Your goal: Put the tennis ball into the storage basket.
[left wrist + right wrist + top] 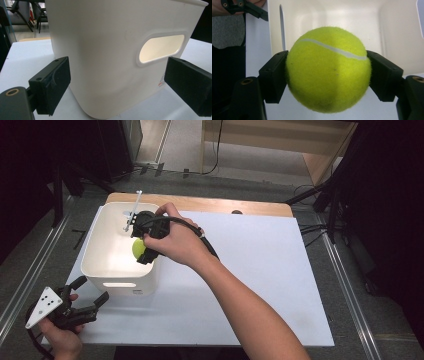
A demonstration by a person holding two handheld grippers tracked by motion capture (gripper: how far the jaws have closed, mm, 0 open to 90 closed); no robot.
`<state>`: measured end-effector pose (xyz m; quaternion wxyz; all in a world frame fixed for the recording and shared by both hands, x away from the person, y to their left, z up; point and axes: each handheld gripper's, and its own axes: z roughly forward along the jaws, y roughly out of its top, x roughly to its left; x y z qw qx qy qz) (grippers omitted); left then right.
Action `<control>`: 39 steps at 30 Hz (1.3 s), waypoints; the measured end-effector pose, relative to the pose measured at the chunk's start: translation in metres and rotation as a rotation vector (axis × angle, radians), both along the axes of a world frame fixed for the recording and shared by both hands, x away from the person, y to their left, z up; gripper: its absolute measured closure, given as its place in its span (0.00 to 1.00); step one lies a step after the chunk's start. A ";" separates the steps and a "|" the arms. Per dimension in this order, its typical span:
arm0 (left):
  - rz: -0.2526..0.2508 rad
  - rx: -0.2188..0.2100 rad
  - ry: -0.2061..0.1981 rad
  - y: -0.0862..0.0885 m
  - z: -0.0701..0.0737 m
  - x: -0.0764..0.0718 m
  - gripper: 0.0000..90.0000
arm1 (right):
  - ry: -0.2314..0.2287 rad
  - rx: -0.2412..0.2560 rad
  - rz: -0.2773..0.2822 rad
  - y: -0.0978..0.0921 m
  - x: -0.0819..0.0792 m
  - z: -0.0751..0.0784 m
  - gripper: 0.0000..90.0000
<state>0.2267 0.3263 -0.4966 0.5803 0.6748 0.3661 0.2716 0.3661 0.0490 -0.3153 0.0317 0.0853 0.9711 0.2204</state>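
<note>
Our right tool [328, 75] clamps the tennis ball [328, 70] inside the white bin [100, 265]; our left tool [117, 85] gapes wide at the bin's handle slot [161, 48].

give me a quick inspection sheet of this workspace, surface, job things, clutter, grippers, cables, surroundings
surface: white board lying on a wooden table top, whose far edge shows beyond it.
job's things: tennis ball, yellow-green, held over the inside of the white plastic bin; the bin stands at the board's left end, with a handle slot in its near wall.
clutter: nothing seen on the board.
grippers: right gripper is clamped on the ball from both sides; left gripper is open, jaws apart in front of the bin's near wall, touching nothing.
cables: black cable runs from the right gripper along the forearm; more cables on the floor at right.
surroundings: grey floor, metal rails, dark stands, wooden furniture behind.
</note>
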 end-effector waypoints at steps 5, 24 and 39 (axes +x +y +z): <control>0.001 -0.001 0.003 0.000 0.000 0.000 0.08 | 0.004 -0.006 0.010 0.007 0.002 -0.006 0.27; 0.001 -0.004 0.000 0.000 0.000 0.001 0.08 | -0.001 -0.090 0.033 0.028 0.003 -0.032 0.26; -0.001 -0.005 -0.001 0.000 0.000 0.001 0.08 | 0.003 -0.129 0.037 0.033 0.003 -0.043 0.18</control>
